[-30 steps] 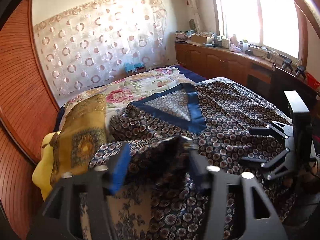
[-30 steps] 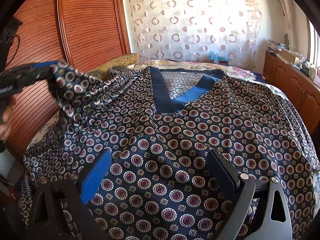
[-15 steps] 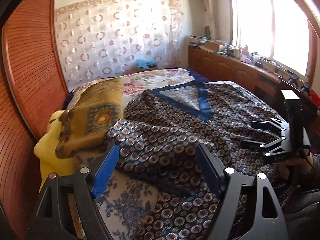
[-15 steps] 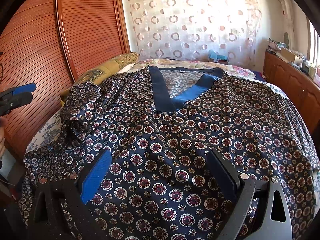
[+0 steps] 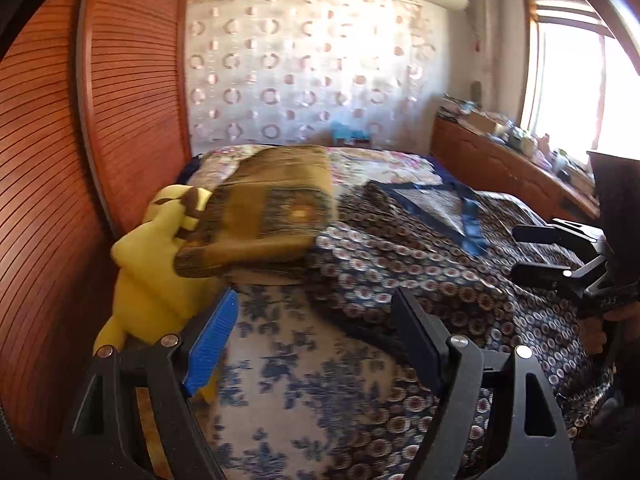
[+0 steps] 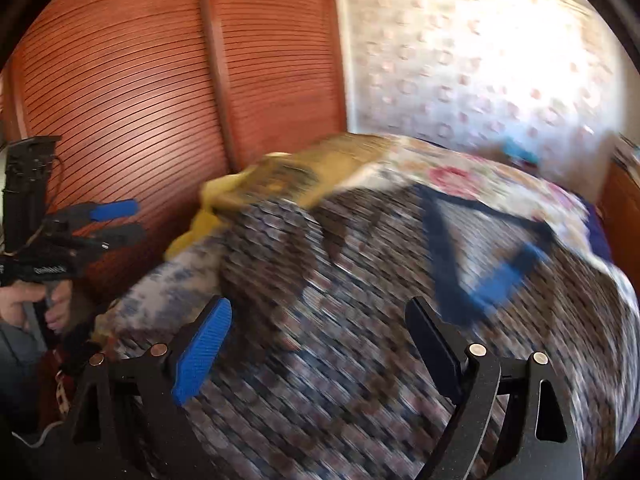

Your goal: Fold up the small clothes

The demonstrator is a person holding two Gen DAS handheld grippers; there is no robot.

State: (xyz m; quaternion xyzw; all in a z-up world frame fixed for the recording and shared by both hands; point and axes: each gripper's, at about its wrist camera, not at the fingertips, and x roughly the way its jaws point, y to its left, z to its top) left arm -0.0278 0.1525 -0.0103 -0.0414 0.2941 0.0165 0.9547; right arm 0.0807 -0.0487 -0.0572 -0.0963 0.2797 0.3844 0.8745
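A dark navy shirt with a round medallion print point(image 5: 432, 268) and a blue V-neck band point(image 5: 468, 224) lies spread on the bed; its left sleeve is folded in over the body point(image 6: 272, 248). My left gripper point(image 5: 316, 340) is open and empty, above the bedsheet left of the shirt. My right gripper point(image 6: 316, 344) is open and empty over the shirt's lower left part; this view is motion-blurred. Each gripper shows in the other's view: the right one point(image 5: 560, 252) at the far right, the left one point(image 6: 108, 224) at the far left.
A blue-flowered bedsheet point(image 5: 288, 384) covers the bed. A folded golden-brown blanket point(image 5: 272, 216) and a yellow plush toy point(image 5: 160, 264) lie at the shirt's left. A red-brown slatted wardrobe point(image 5: 60, 200) stands close on the left; a wooden cabinet point(image 5: 500, 160) lines the window wall.
My left gripper let go of the sleeve, which now lies folded on the shirt, and drew back to the left. My right gripper swung left, blurring its view.
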